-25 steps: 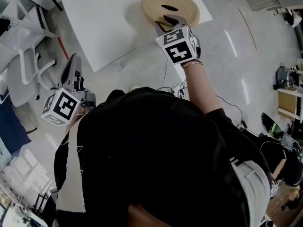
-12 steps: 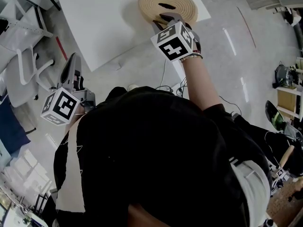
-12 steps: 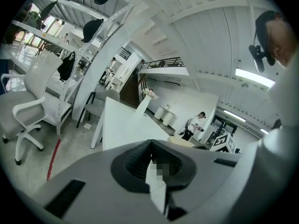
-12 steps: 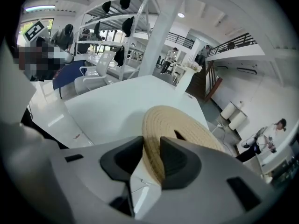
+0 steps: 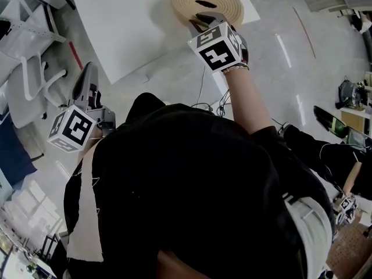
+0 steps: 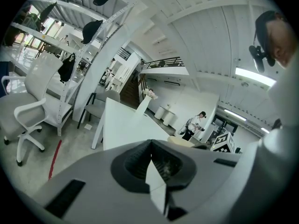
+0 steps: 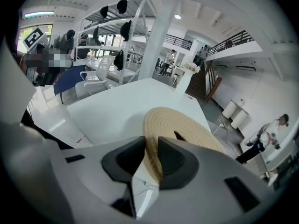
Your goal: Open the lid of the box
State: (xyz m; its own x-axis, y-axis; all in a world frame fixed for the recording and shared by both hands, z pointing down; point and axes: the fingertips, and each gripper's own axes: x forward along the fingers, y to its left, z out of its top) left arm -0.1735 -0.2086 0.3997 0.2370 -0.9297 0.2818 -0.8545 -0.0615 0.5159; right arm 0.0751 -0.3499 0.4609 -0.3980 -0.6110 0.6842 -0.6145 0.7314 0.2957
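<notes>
The white table (image 5: 133,28) carried the round woven box (image 5: 206,2) at its far right edge, within easy reach of one arm. The right gripper (image 7: 150,160) reached down to the near rim of its lid (image 7: 173,120); its jaws had just been closing, with the woven rim between them, apparently pinched so the lid could be lifted. The left gripper (image 5: 87,74) hung well apart at the near left, off the table, jaws together and empty, probably idle. No brand or writing was readable; the grippers' cubes bore only black-and-white square markers.
</notes>
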